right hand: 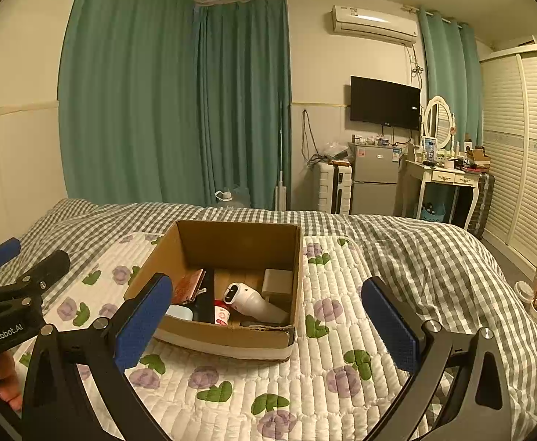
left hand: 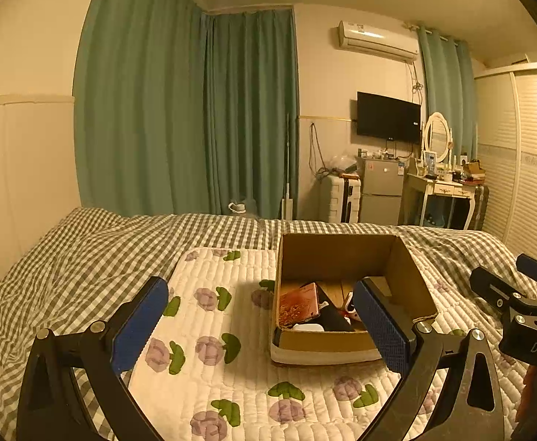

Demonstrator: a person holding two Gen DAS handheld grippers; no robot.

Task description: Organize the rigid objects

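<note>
Box (right hand: 231,250): we see square brown cardboard, frame centre, on a quilted floral pad (right hand: 334,378).
Left gripper (left hand: 265,325): jaws released, empty.
Right gripper (right hand: 268,321): likewise.

an open cardboard box (right hand: 231,253) sits mid-quilt (flaps gone), holding a white handheld device (right hand: 250,299) lying tilted, a reddish phone (right hand: 191,281) against its left wall, and a grey block (right hand: 277,281) at the back-right corner.

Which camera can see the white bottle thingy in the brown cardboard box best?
The right wrist view. There the white plastic bottle-shaped device lies in full sight on the floor of the brown cardboard box. In the left wrist view only a small white bit peeks out beside the left gripper's blue finger pad.
</note>
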